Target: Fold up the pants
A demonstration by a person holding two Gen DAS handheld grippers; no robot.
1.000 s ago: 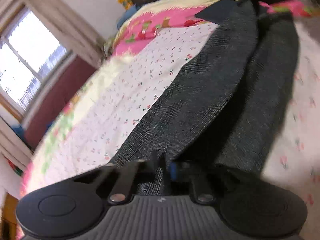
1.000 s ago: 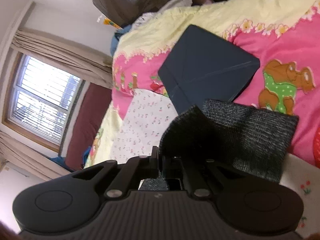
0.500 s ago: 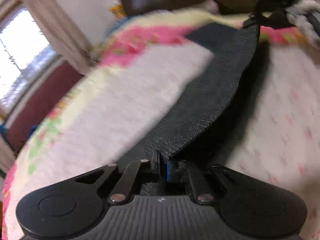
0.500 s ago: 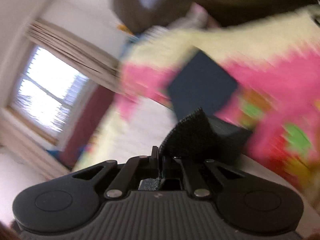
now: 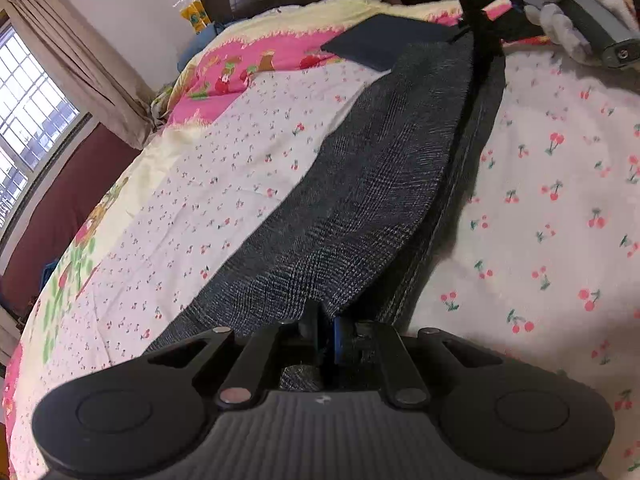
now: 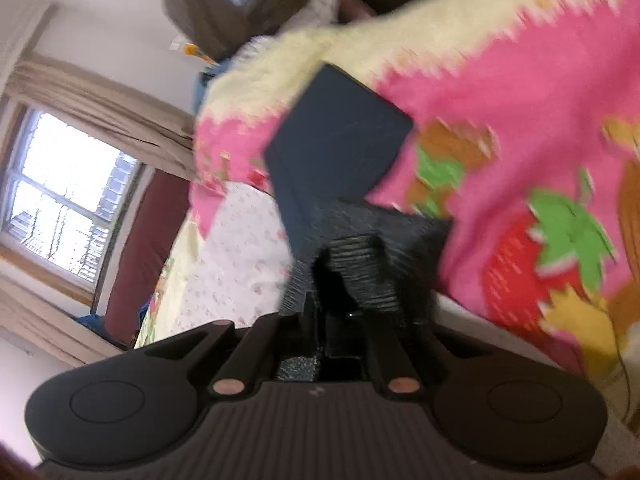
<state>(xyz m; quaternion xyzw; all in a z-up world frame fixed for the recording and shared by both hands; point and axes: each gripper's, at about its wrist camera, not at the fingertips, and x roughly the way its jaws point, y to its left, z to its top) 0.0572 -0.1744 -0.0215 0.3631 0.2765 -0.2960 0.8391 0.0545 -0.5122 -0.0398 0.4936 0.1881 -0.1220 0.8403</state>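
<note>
Dark grey checked pants (image 5: 360, 184) lie lengthwise on the bed, one leg laid over the other, running from my left gripper to the far end. My left gripper (image 5: 326, 330) is shut on the near edge of the pants. My right gripper (image 6: 320, 312) is shut on the far end of the pants (image 6: 360, 264), bunched between its fingers. In the left wrist view the right gripper (image 5: 480, 20) shows at the top right, held by a white-gloved hand (image 5: 576, 4), pinching the far end.
The bed has a white cherry-print sheet (image 5: 560, 184) and a pink and yellow cartoon quilt (image 6: 520, 120). A dark navy folded item (image 6: 340, 140) lies on the quilt beyond the pants. A window (image 5: 24, 120) with curtains is at left.
Both grippers have carried one leg over the other, so the two legs that lay side by side are stacked now. The right wrist view has shifted towards the quilt.
</note>
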